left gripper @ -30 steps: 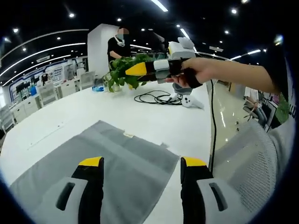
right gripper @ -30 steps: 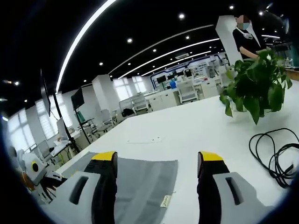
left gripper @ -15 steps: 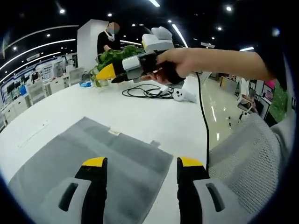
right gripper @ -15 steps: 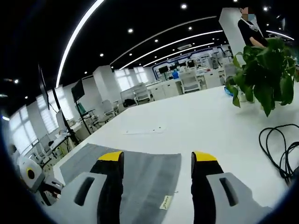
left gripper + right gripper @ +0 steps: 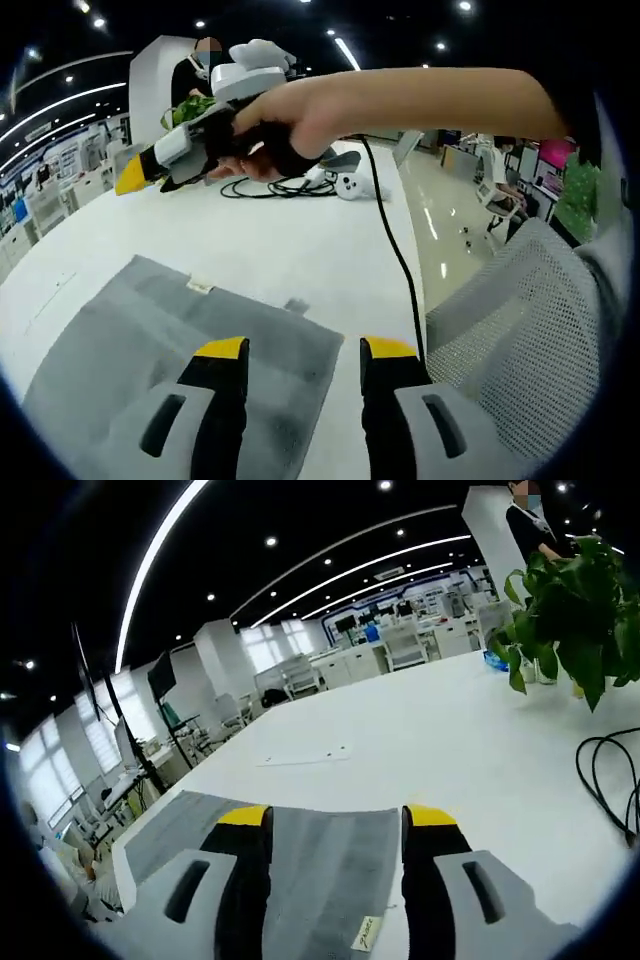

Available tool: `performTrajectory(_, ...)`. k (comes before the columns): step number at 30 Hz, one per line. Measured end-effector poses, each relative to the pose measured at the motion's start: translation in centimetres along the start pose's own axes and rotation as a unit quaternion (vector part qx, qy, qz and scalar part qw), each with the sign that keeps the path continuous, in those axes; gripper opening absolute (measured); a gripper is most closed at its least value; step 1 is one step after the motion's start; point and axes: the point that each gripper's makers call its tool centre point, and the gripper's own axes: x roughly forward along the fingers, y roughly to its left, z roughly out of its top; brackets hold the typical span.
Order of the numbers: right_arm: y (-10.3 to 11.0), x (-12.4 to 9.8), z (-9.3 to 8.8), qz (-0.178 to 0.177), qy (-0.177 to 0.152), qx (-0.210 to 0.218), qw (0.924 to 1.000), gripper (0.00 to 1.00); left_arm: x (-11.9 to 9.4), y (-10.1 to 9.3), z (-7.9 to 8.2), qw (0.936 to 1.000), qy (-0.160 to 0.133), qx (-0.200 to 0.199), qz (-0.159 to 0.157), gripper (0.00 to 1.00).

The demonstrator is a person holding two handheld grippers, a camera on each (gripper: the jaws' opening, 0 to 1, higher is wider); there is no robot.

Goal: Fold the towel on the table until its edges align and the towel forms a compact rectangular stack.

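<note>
Broadly: white table (image 5: 300,250), long, bearing all items. Grey towel (image 5: 150,340), flat on the table, under and ahead of both grippers. Potted plant (image 5: 575,610) and black cable (image 5: 610,780) at the far end. Left gripper (image 5: 305,350): jaws parted, empty, above the towel's corner. Right gripper (image 5: 335,820): jaws parted, empty, over the towel's edge beside its label (image 5: 366,932); a hand (image 5: 290,120) holds it level.

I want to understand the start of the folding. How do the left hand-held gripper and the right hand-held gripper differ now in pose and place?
The left hand-held gripper sits low over the gray towel near its corner; the right hand-held gripper is held higher, above bare white table beyond the towel. The left one points along the towel; the right one lies across the left gripper view. Both have yellow-tipped jaws standing open with nothing between them.
</note>
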Motion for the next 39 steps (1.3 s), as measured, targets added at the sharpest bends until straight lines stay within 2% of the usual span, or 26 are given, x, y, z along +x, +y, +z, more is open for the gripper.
performTrajectory(4,-0.7,0.1,-0.9,-0.008,0.010,0.006,0.9999,0.54,0.8,-0.9,-0.4,0.9999,0.008,0.003,-0.013,0.29)
performTrajectory(10,-1.5,0.9,-2.0,-0.016,0.022,0.012,0.9996,0.53,2.3,-1.8,-0.9,0.9991,0.019,0.010,-0.035,0.28)
performTrajectory(19,-1.9,1.8,-2.7,-0.018,0.037,0.007,0.9991,0.53,5.2,-2.6,-1.3,0.9980,0.016,-0.006,-0.061,0.25)
performTrajectory(23,-2.0,2.1,-3.4,-0.015,0.046,0.008,0.9988,0.50,6.1,-2.9,-2.1,0.9970,0.023,-0.018,-0.072,0.25)
performTrajectory(25,-2.0,2.2,-3.5,-0.016,0.046,0.009,0.9988,0.49,6.4,-3.2,-2.7,0.9967,0.033,-0.006,-0.074,0.25)
performTrajectory(26,-2.0,2.3,-3.6,-0.016,0.046,0.009,0.9988,0.49,6.5,-3.2,-2.5,0.9971,0.023,0.014,-0.071,0.24)
performTrajectory(27,-1.9,2.3,-3.6,-0.015,0.046,0.010,0.9988,0.49,6.3,-3.3,-2.9,0.9972,0.033,0.006,-0.067,0.23)
performTrajectory(34,-2.0,2.9,-4.7,-0.015,0.061,0.003,0.9981,0.49,6.5,-2.3,-2.8,0.9971,0.036,0.059,-0.032,0.12)
performTrajectory(39,-2.2,3.3,-5.3,-0.016,0.070,-0.002,0.9974,0.48,6.4,-2.5,-2.8,0.9966,0.032,0.067,-0.034,0.11)
